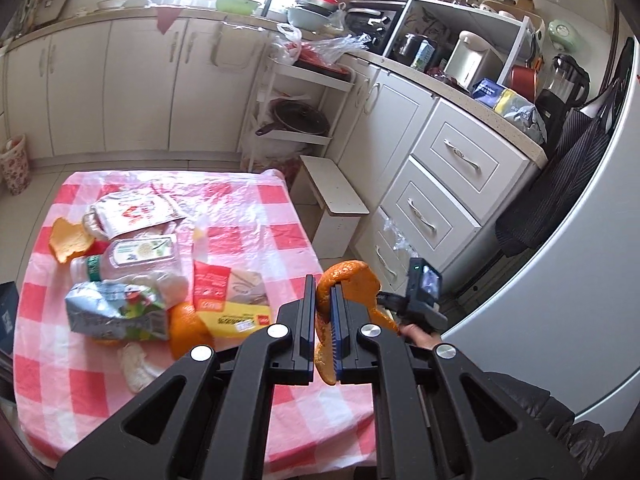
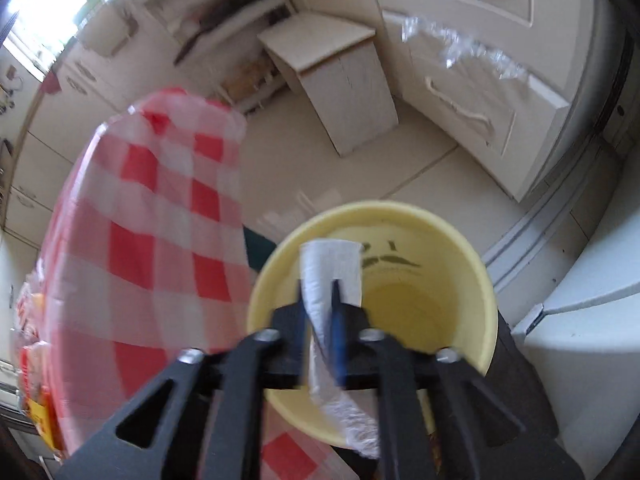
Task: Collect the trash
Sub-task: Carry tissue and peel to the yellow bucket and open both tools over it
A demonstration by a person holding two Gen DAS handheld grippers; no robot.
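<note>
- The left gripper [image 1: 323, 300] was clamped on a curled piece of orange peel [image 1: 352, 280], its jaws nearly together with the peel pinched between the pads and held up off the desk [image 1: 280, 200], out past its right edge.
- The peel looked light, leathery and bendy; its free end arched over the fingertips, so a pinch across the thick middle of the strip seemed the safer hold.
- The right gripper [image 2: 320, 292] hung over the mouth of a yellow bin [image 2: 472, 256] on the floor beside the desk, with a crumpled white tissue [image 2: 332, 264] between its jaws.
- Those jaws stood a little apart; blur hid whether the pads were pressing on the tissue, though it looked loose and about to drop.
- The tissue was soft and nearly weightless, likely to cling to a pad rather than fall clean.
- On the checked cloth lay more trash: a second orange peel [image 1: 68, 242], a clear plastic bottle [image 1: 132, 258], a crushed drink carton [image 1: 116, 312] and a red and yellow packet [image 1: 232, 300].
- The bottle would probably be slick and round, best taken across its body; the carton, already flattened, would give under a squeeze.
</note>
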